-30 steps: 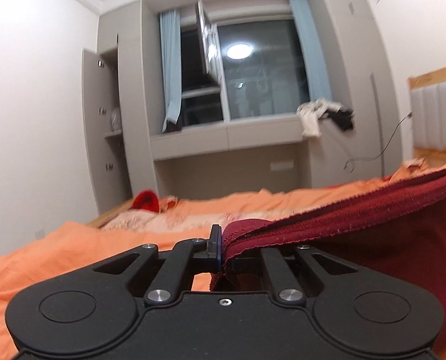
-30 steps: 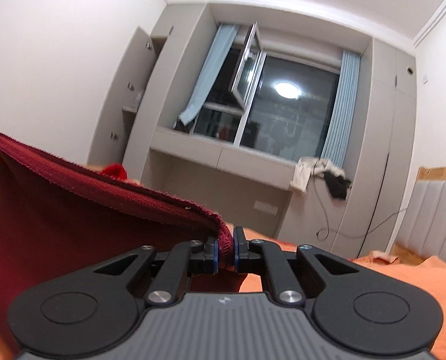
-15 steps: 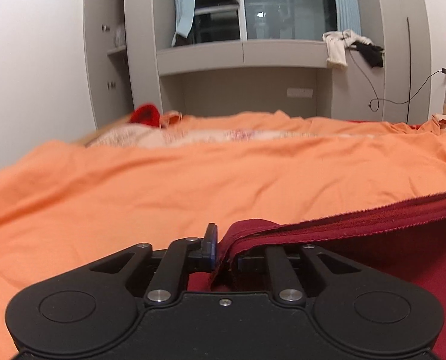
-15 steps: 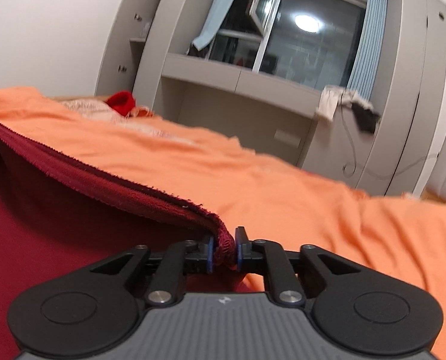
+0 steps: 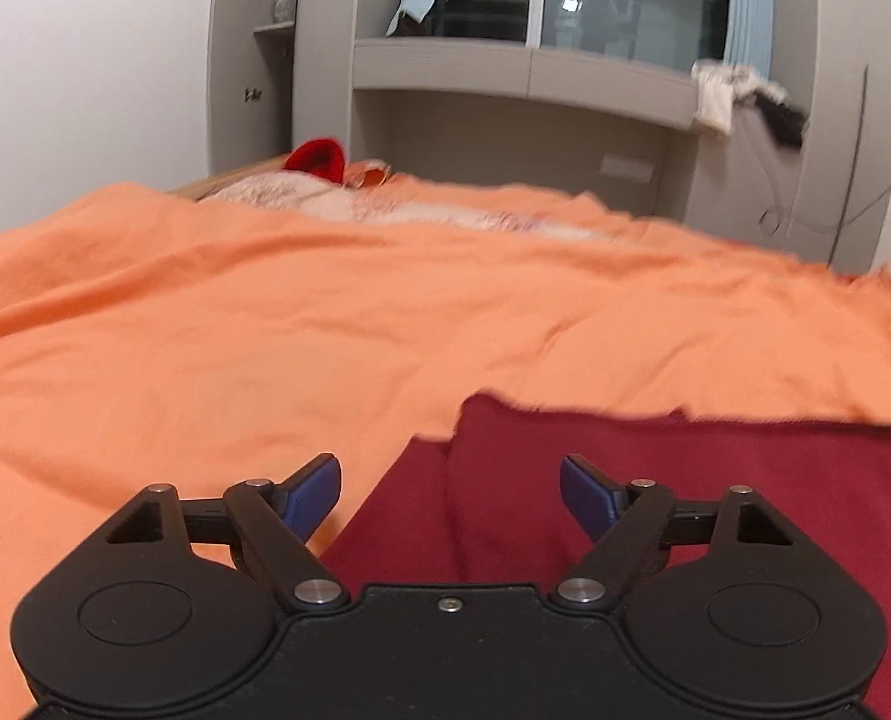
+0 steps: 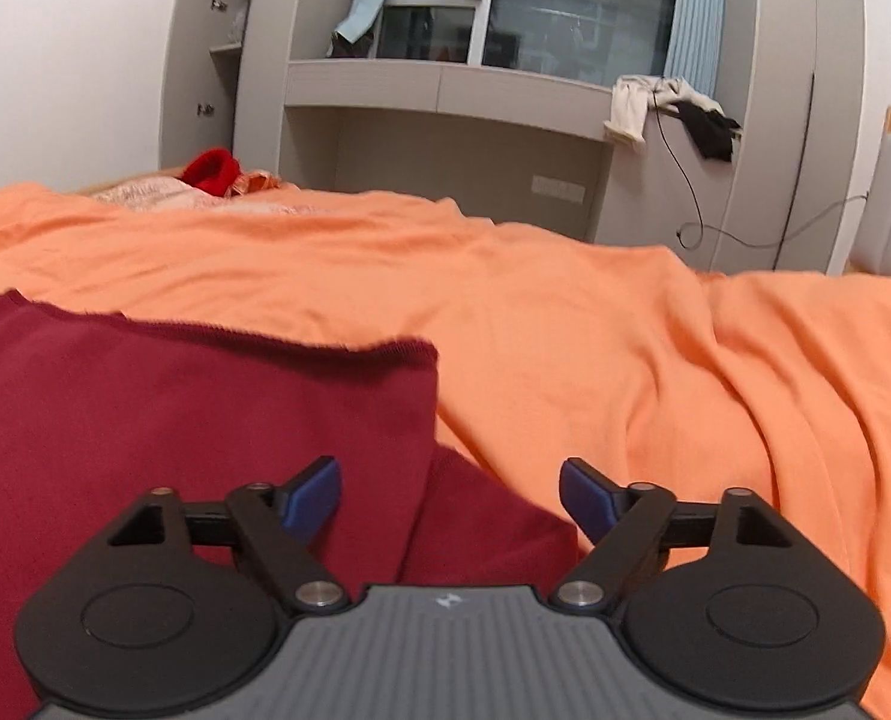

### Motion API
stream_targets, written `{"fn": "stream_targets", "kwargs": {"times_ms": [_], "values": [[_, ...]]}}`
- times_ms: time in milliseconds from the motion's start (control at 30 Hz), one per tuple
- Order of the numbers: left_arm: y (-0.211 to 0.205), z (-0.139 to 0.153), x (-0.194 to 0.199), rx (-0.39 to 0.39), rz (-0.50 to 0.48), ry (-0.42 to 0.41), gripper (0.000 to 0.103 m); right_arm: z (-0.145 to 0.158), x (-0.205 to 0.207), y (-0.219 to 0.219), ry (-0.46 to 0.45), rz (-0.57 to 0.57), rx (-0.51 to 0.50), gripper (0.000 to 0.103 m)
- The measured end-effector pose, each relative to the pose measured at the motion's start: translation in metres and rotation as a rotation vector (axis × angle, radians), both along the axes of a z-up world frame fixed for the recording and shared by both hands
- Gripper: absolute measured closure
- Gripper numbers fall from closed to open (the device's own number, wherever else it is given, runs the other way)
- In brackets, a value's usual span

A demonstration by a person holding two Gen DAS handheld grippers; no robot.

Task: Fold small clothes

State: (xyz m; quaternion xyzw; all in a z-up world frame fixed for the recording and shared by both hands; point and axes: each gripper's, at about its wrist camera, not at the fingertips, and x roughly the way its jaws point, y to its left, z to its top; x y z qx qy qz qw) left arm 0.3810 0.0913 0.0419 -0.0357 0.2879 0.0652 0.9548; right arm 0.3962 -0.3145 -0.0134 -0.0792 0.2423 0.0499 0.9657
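Lying flat, dark red garment (image 5: 685,480) beneath left hand-held gripper (image 5: 450,495) (jaws just opened)

The right tool (image 6: 450,495) is hovering low over the bed, its jaws standing wide apart after just opening, with nothing pressed between the blue pads (image 6: 316,495). A dark red garment (image 6: 175,408) is lying flat on the orange bedsheet (image 6: 625,360), folded over so that an upper layer is ending at a straight edge and a corner, with a lower layer showing beneath it near the tool. The left pad is sitting over the garment; the right pad is sitting over the sheet. Beyond the bed, a bright red item (image 6: 212,171) is resting near a grey cabinet (image 6: 445,120) below a window (image 6: 577,6).
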Motion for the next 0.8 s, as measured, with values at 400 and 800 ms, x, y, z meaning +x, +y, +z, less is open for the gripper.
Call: {"fn": "stream_targets", "kwargs": {"times_ms": [400,800], "values": [[0.009,0.017,-0.029,-0.056,0.031,-0.088,0.002,0.01,-0.021,-0.022,-0.074,0.04,0.119,0.001],[0.014,0.02,-0.117,-0.09,0.044,-0.197,0.001,0.001,-0.004,-0.003,0.028,0.111,0.1,0.091]]}}
